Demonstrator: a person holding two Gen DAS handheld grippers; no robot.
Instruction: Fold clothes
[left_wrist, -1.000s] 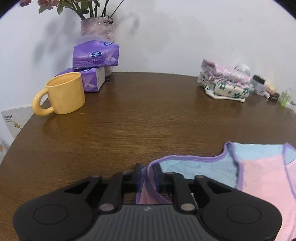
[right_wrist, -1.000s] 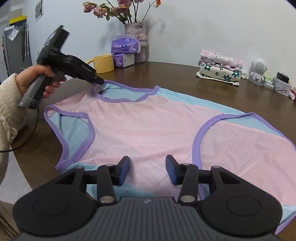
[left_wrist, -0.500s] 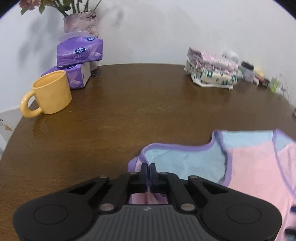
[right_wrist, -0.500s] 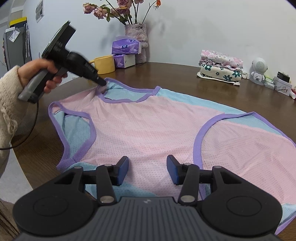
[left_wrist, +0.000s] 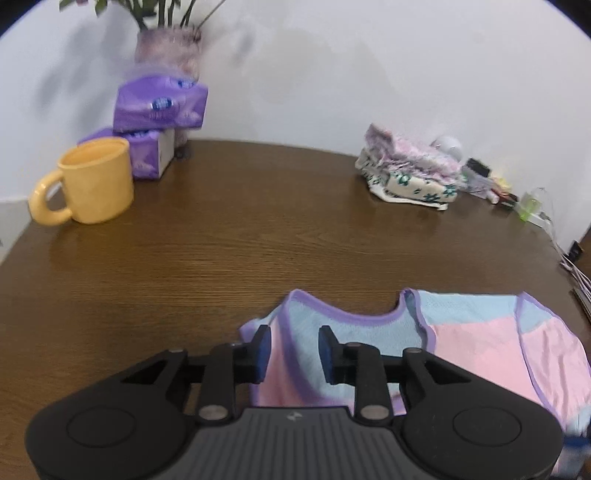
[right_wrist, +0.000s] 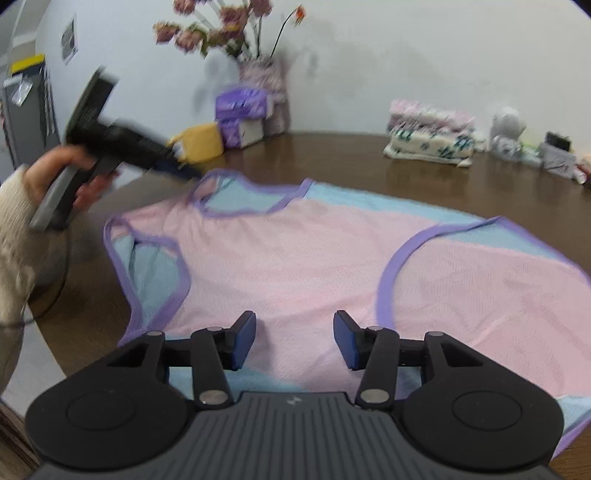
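Vest (right_wrist: 295, 258) flat beneath both hand-held grippers, left (left_wrist: 294, 350) and right (right_wrist: 294, 341) agape, empty.

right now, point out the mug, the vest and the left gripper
mug (left_wrist: 98, 184), left wrist view, on its side wall
vest (right_wrist: 295, 258), right wrist view, on its pink front
left gripper (left_wrist: 293, 350), left wrist view, between its fingertips

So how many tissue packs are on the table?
2, stacked by the vase at the far left: the top pack lies on the lower pack, behind the mug.

Left hand-held gripper (right_wrist: 184, 171) motion-blurred; pink garment (right_wrist: 295, 258) cut off at the right frame edge
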